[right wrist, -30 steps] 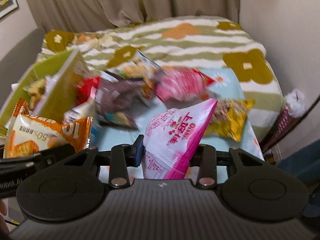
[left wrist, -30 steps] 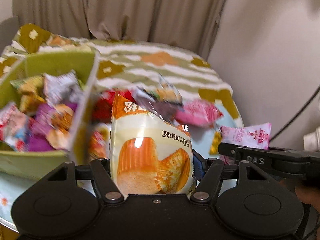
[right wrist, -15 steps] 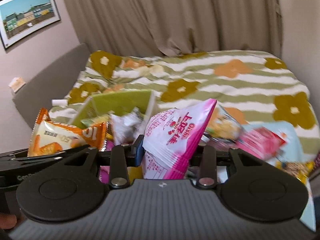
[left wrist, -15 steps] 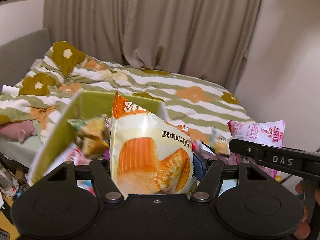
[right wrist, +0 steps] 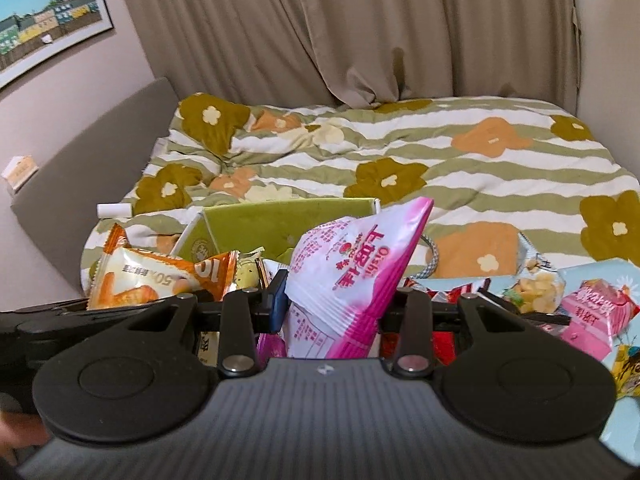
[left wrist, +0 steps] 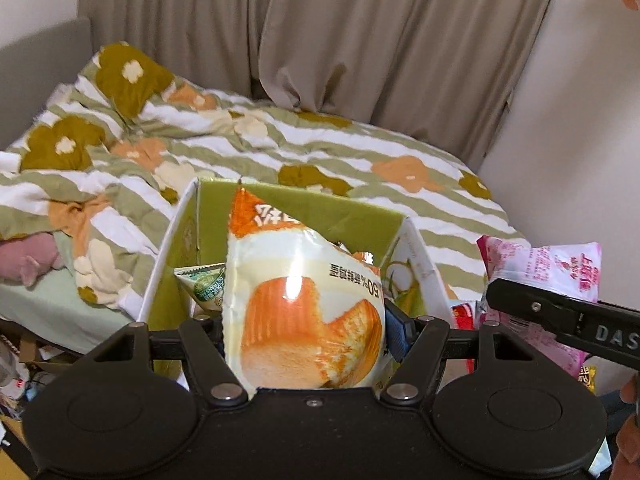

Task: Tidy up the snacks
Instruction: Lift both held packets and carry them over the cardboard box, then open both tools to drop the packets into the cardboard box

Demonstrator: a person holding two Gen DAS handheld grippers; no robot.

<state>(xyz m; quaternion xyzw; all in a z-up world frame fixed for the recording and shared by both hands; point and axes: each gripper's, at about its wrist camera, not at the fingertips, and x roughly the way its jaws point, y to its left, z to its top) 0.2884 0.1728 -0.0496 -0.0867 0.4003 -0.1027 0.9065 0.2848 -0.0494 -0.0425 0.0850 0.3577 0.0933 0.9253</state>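
Two grippers each grasp one snack. The left gripper point(left wrist: 310, 336) is clenched on the orange cake packet point(left wrist: 302, 300), low centre of the left wrist view, its print reading "50%". The right gripper point(right wrist: 334, 312) is clenched on the pink Oishi bag point(right wrist: 348, 276), centre of the right wrist view. One green box point(left wrist: 320, 208) stands open just behind the cake packet, with a green-labelled packet point(left wrist: 202, 284) inside at its left. A second ago the box sat at the left edge of the left view, beside loose snacks on the table; now it fills the middle, behind the packet. At the lower right of the right view lie three loose packets point(right wrist: 596, 312) on the pale blue table point(right wrist: 622, 432).
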